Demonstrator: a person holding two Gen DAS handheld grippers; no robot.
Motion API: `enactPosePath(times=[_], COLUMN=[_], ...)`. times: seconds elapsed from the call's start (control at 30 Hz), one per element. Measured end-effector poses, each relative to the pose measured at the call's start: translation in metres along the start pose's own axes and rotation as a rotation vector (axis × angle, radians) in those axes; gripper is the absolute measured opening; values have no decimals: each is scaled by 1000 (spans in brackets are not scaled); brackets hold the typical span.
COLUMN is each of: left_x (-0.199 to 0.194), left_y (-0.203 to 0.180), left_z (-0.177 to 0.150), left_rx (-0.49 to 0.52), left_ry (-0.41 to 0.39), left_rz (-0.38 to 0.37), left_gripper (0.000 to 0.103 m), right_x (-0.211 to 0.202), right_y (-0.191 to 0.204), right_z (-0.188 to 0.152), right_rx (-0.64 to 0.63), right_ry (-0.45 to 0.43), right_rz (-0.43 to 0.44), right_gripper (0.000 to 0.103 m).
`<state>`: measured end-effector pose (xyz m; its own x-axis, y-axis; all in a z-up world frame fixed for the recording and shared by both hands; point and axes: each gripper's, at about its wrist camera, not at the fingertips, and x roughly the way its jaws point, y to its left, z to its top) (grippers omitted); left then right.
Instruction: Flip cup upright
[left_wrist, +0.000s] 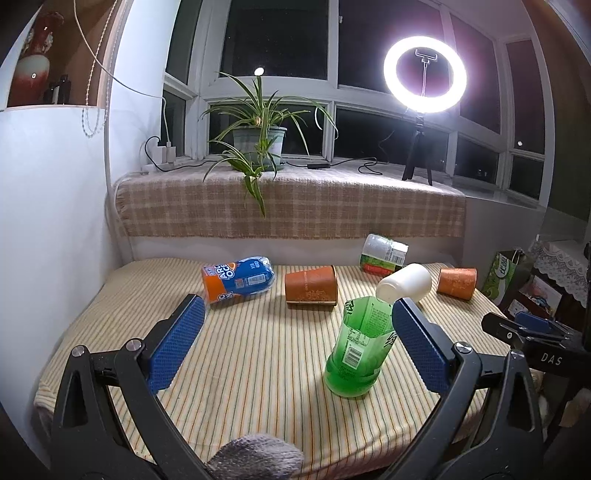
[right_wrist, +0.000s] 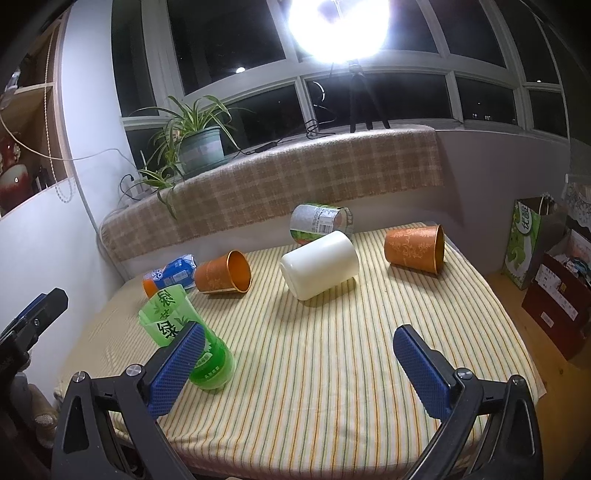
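Observation:
A green cut-bottle cup stands upright on the striped cloth, close to the right finger of my open, empty left gripper; it also shows in the right wrist view. A white cup lies on its side. Two orange cups lie on their sides, one mid-table and one at the far right. My right gripper is open and empty above the cloth's front; its body shows in the left wrist view.
A blue-orange cut bottle and a green-white cut bottle lie at the back. A plaid-covered sill carries a potted plant and a ring light. Bags and boxes stand at the right.

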<state>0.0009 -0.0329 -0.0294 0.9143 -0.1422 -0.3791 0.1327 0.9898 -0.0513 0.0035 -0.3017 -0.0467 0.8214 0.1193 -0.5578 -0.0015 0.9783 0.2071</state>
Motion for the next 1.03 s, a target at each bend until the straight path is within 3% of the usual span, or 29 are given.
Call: enactPosePath(times=[1.03], left_x=[4], left_y=[6], left_z=[-1], left_rx=[-12], left_ry=[2], left_rz=[13], left_gripper=[103], right_x=[13], right_y=[1], right_z=[-1], right_rx=[8], right_ry=[36], right_rz=[7], right_gripper=[103])
